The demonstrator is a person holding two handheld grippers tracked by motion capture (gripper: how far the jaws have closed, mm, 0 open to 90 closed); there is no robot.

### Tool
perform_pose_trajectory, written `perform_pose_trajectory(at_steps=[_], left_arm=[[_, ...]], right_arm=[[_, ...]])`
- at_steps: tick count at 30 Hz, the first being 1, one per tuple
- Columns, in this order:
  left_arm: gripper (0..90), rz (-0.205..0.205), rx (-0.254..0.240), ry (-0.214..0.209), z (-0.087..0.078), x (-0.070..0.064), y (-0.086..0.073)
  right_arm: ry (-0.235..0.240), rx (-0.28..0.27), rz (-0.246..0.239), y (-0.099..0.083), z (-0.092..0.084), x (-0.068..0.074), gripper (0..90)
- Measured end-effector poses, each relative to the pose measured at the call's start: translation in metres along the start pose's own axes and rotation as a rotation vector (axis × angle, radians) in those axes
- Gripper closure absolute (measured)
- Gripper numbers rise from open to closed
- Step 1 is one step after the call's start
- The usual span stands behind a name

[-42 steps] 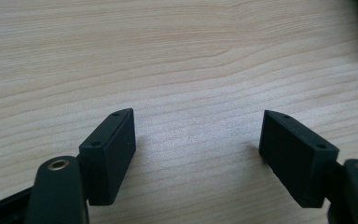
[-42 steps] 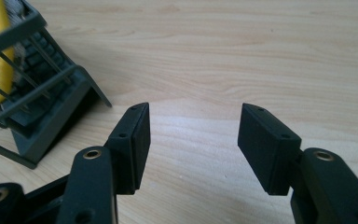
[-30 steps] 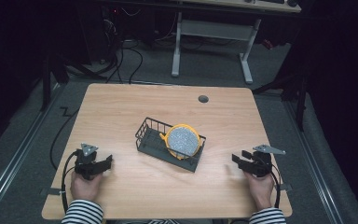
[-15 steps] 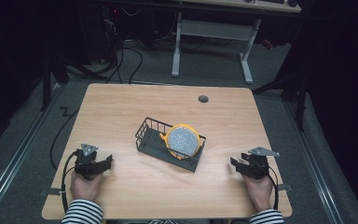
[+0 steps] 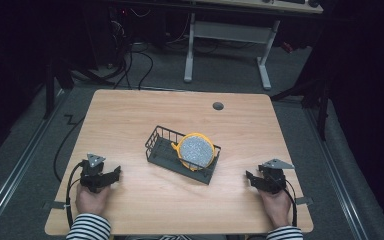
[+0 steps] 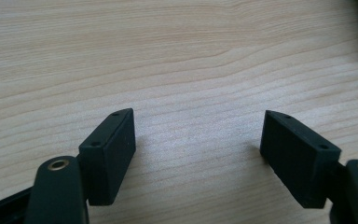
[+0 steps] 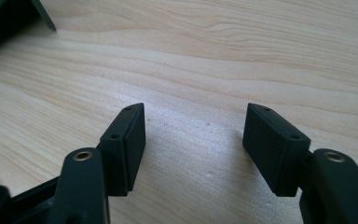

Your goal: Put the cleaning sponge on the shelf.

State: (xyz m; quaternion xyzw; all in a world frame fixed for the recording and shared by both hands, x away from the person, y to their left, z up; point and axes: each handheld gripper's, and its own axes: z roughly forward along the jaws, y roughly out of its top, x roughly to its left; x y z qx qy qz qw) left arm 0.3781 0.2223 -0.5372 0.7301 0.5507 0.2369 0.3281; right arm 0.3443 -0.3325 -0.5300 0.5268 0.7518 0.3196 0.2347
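- The yellow-rimmed plate [image 5: 195, 150] stands on edge in the black wire rack [image 5: 156, 148], which sits near the middle of the worktop [image 5: 130, 115]; its speckled grey face leans a little toward the person.
- Judging from that, the placing looks done: the plate is lodged in the rack and nothing else lies loose on the worktop.
- What seems left is little, perhaps only a withdrawal of the hands, or a fresh approach if the plate is to come out again.
- The left hand-held gripper [image 5: 115, 173] rests on the worktop at the near left, well apart from the rack. Its jaws stand wide apart, with bare wood between them in the left gripper view [image 6: 198, 144].
- The right hand-held gripper [image 5: 250, 177] lies at the near right, also well apart from the rack. Its jaws have just been opening and now stand wide, with nothing between them in the right gripper view [image 7: 193, 140].
- Neither hand-held gripper touches the plate or the rack.
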Motion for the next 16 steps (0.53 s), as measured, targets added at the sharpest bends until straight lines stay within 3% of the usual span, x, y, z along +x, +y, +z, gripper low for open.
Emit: perform_pose_trajectory(at_steps=[16], left_arm=[[27.3, -0.001, 0.000, -0.002, -0.0002, 0.0000, -0.0002]], right_arm=[[-0.010, 0.002, 0.007, 0.0001, 0.0001, 0.0007, 36.5]])
